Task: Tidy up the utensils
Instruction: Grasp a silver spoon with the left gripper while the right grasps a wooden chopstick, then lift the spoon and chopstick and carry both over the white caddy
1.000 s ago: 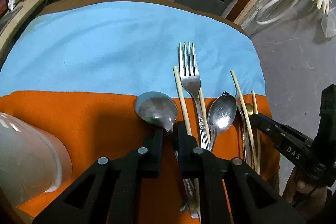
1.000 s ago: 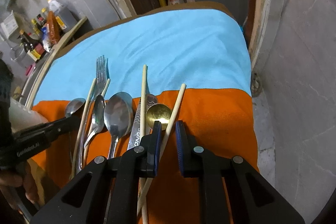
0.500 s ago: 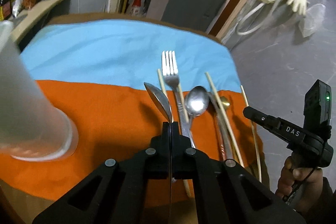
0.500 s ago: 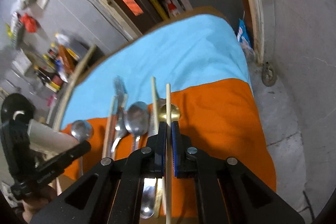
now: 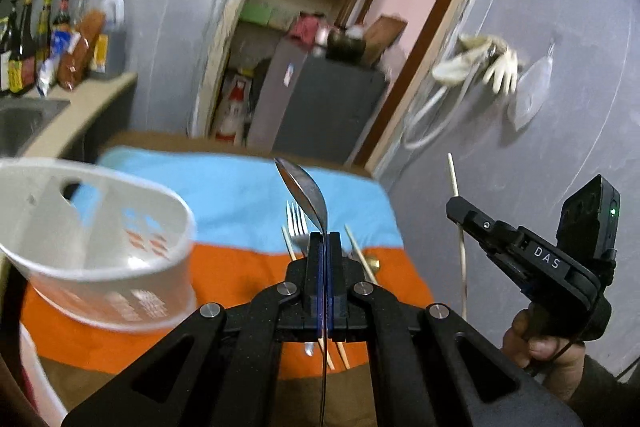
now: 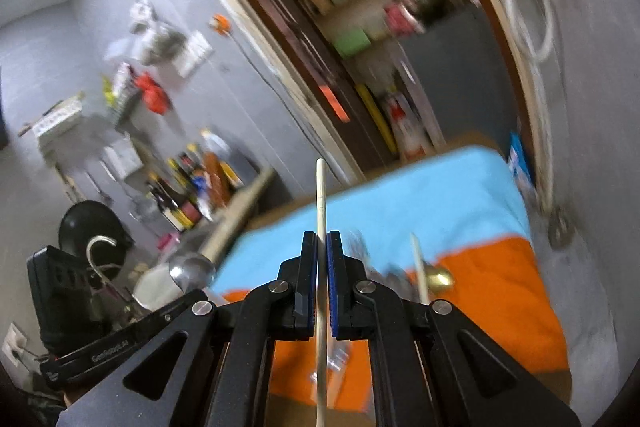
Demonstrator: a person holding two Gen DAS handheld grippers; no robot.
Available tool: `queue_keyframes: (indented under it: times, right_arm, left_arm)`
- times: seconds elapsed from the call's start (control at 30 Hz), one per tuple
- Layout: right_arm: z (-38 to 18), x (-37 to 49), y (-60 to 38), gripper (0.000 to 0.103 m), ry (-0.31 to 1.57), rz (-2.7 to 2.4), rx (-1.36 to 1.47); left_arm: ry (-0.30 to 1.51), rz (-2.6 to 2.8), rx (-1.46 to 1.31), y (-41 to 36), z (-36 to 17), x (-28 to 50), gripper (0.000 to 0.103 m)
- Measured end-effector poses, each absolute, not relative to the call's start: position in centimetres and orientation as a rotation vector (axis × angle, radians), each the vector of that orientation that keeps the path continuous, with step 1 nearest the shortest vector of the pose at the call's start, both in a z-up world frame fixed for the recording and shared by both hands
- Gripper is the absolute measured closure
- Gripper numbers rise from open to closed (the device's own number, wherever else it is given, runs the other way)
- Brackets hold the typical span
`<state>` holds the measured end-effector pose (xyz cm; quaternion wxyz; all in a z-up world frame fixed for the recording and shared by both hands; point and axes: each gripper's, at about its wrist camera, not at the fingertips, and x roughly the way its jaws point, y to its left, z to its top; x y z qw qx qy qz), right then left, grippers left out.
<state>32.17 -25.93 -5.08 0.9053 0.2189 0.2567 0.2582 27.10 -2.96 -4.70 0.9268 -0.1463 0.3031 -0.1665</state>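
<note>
My left gripper (image 5: 324,239) is shut on a steel spoon (image 5: 305,191), held edge-on with its bowl pointing up and forward above the table. My right gripper (image 6: 322,239) is shut on a pale wooden chopstick (image 6: 321,187) that sticks out past its fingers. In the left wrist view that chopstick (image 5: 456,195) rises from the right gripper (image 5: 456,207) at the right. In the right wrist view the spoon bowl (image 6: 191,269) shows at the lower left. A fork (image 5: 295,217), more chopsticks (image 5: 357,249) and a gold spoon (image 6: 438,277) lie on the orange cloth (image 5: 224,271).
A white perforated utensil holder (image 5: 100,243) stands at the left on the orange cloth. Blue cloth (image 6: 420,199) covers the far half of the table. A counter with bottles (image 5: 60,35) and a sink is at the left. A dark cabinet (image 5: 320,111) stands behind the table.
Both grippers closed on their utensils and rose off the table, tilting up toward level. The spoon and one chopstick left the cloth. The white holder now appears closer at the left.
</note>
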Motion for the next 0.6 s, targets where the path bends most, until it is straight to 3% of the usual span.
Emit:
queue_keyframes:
  times: [0.3, 0.6]
  right_arm:
    - [0.3, 31.6, -17.9, 0.100, 0.331, 0.627, 0.429]
    - [3.1, 32.2, -10.4, 0.100, 0.193, 0.715, 0.481]
  left_arm:
    - [0.462, -0.288, -0.274, 4.1, 0.7, 26.1, 0.103]
    - [0.312, -0.149, -0.361, 14.1, 2.3, 26.4, 0.103]
